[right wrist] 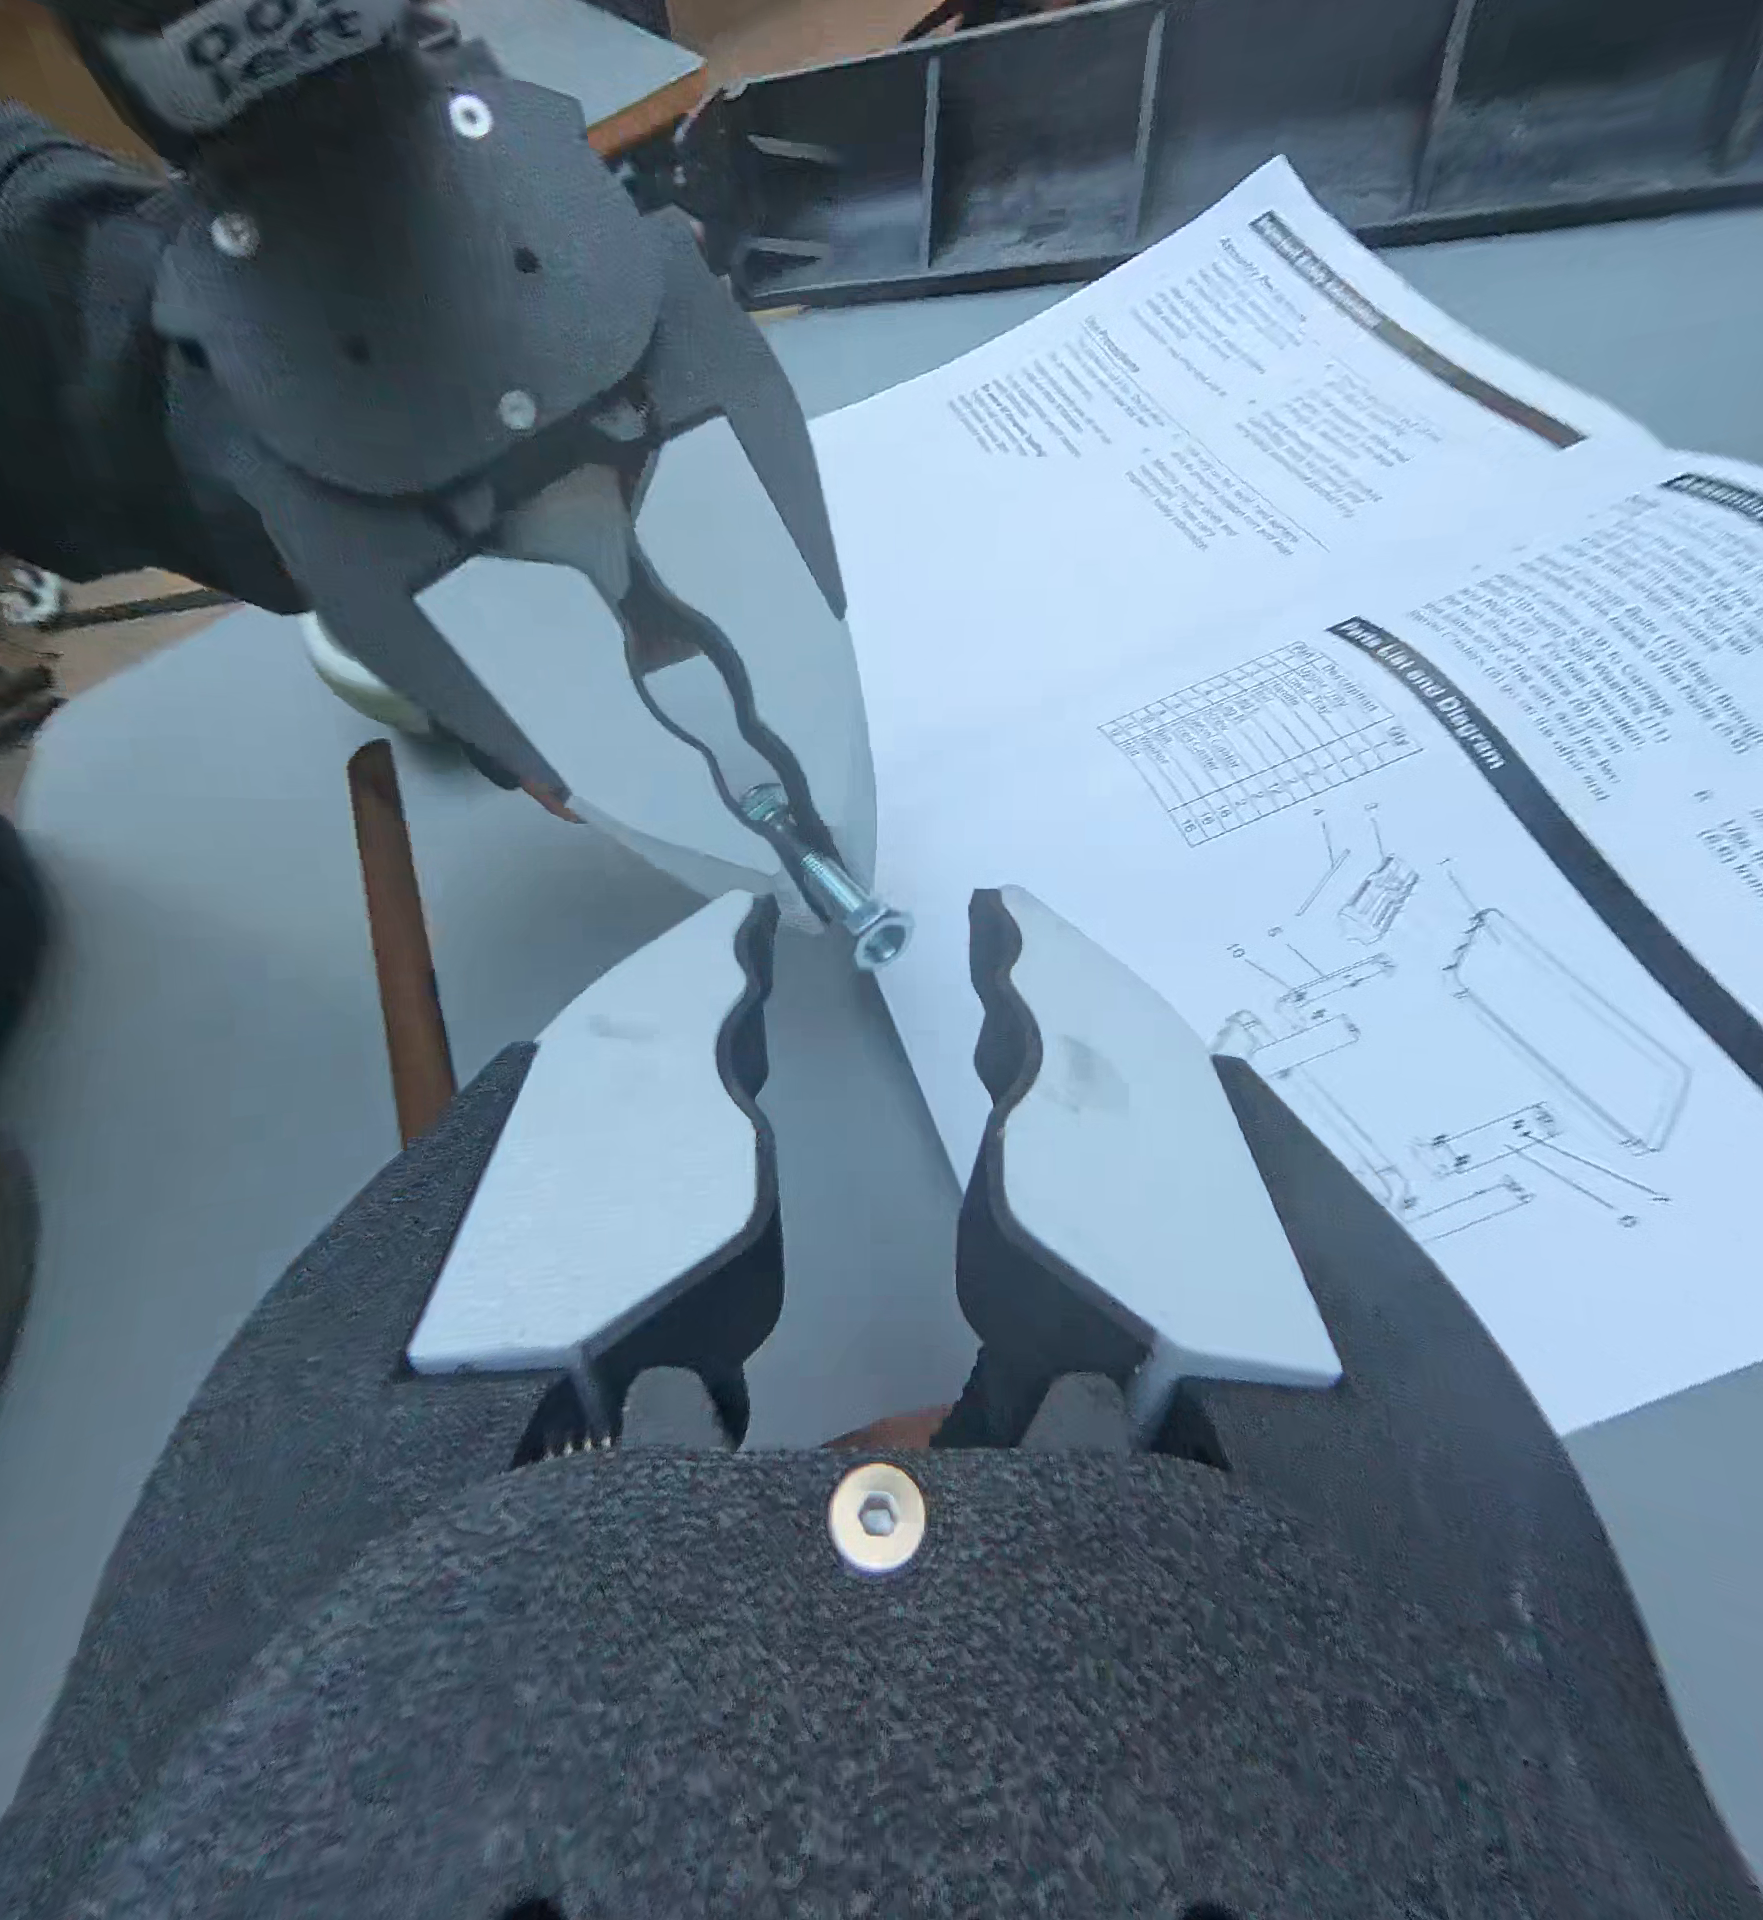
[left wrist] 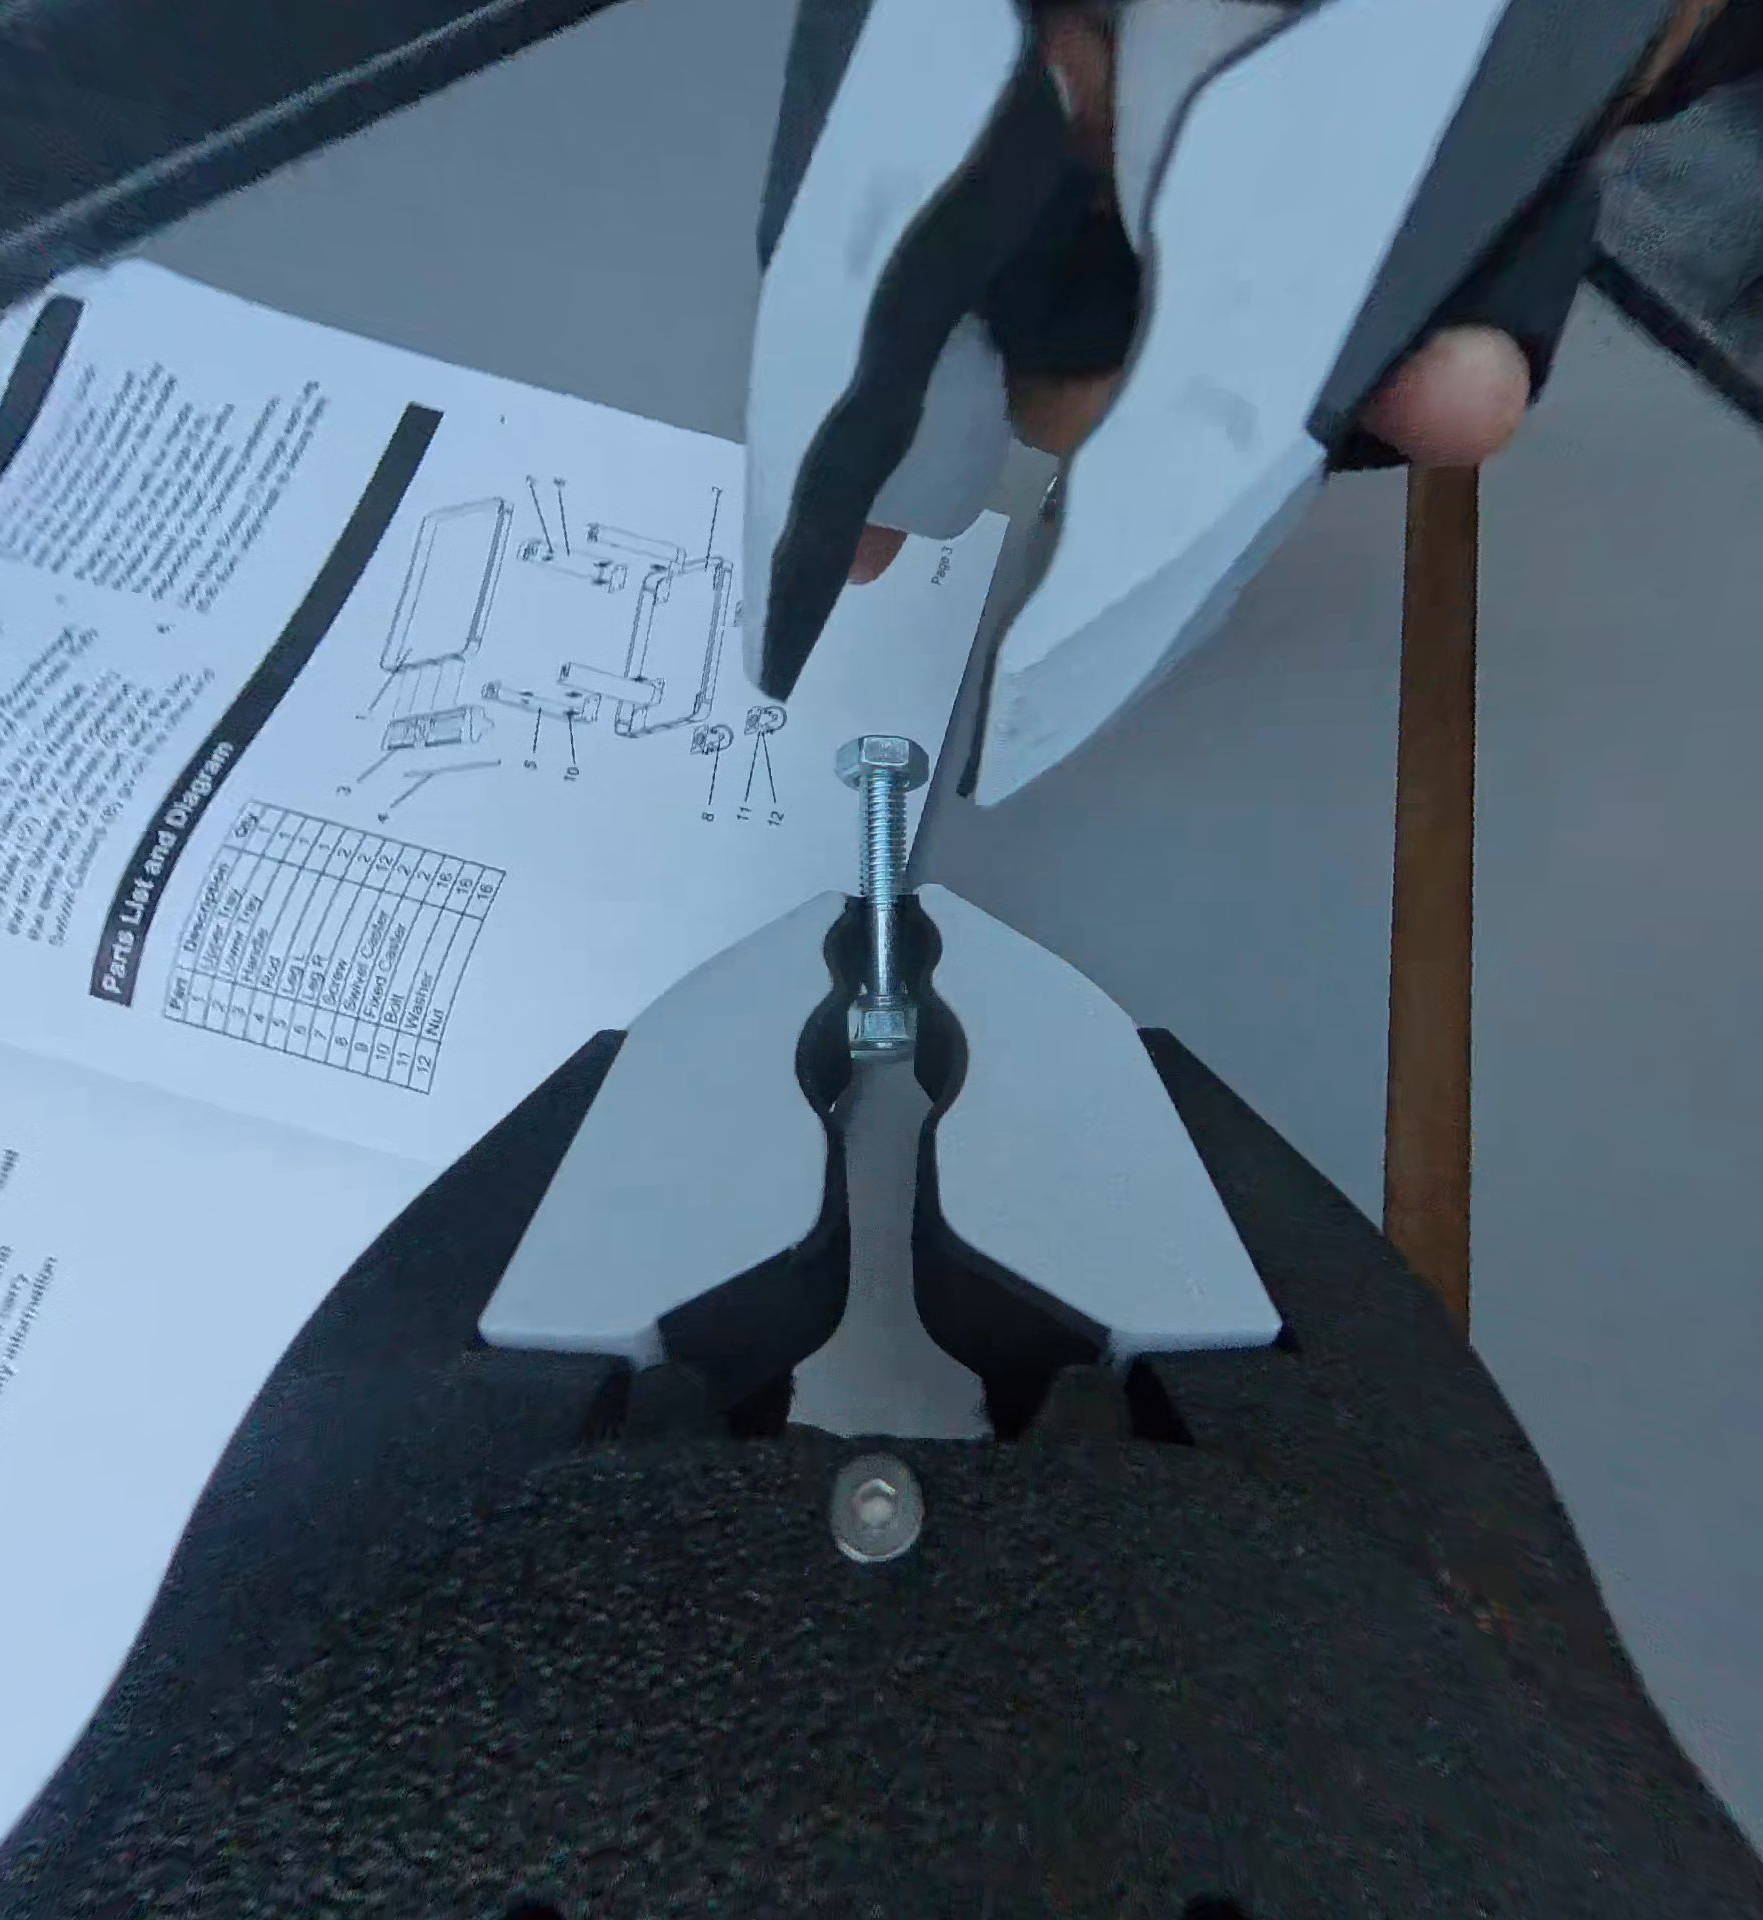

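Note:
My left gripper (left wrist: 882, 896) is shut on a silver bolt (left wrist: 882, 831). The bolt's hex head sticks out past the fingertips, and a nut (left wrist: 882, 1029) sits on its thread between the fingers. My right gripper (right wrist: 872, 902) is open and empty, its jaws either side of the bolt head (right wrist: 882, 940). The right gripper also shows in the left wrist view (left wrist: 885, 740), coming from above, tips just beyond the bolt head. The left gripper shows in the right wrist view (right wrist: 823, 883), at the upper left, with the bolt pointing at me.
An open printed manual (left wrist: 337, 727) (right wrist: 1272, 675) lies on the grey table (right wrist: 212, 883). A brown wooden strip (left wrist: 1433, 831) (right wrist: 399, 935) runs beside it. A dark ribbed plastic part (right wrist: 1272, 135) lies at the back. A person's fingertip (left wrist: 1448, 405) holds the right gripper. The grippers are tip to tip, or close to it.

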